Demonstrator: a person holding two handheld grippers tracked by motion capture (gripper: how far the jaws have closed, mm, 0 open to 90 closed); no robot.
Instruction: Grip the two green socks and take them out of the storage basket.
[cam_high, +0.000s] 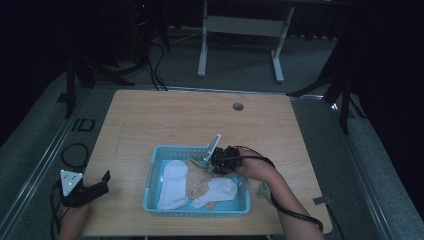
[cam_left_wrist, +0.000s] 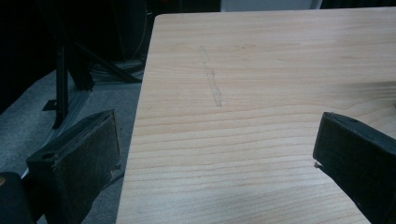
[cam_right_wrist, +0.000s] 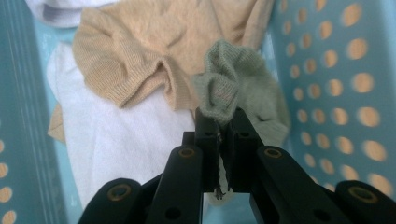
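Note:
A light blue perforated basket (cam_high: 155, 159) sits near the table's front edge with white socks (cam_high: 172, 185) and a tan sock (cam_high: 199, 184) in it. My right gripper (cam_high: 216, 167) reaches into the basket's far right corner. In the right gripper view its jaws are shut on a grey-green sock (cam_right_wrist: 233, 86), pinched at the fingertips (cam_right_wrist: 208, 123), beside the tan sock (cam_right_wrist: 140, 51) and a white sock (cam_right_wrist: 126, 140). My left gripper (cam_high: 102, 182) rests at the table's front left corner, jaws wide apart and nothing between them (cam_left_wrist: 215, 154).
The basket wall (cam_right_wrist: 336, 74) with round holes stands close on one side of the held sock. The wooden table (cam_high: 190, 120) has a grommet hole (cam_high: 238, 106) at the back. A desk frame (cam_high: 240, 30) stands on the floor beyond.

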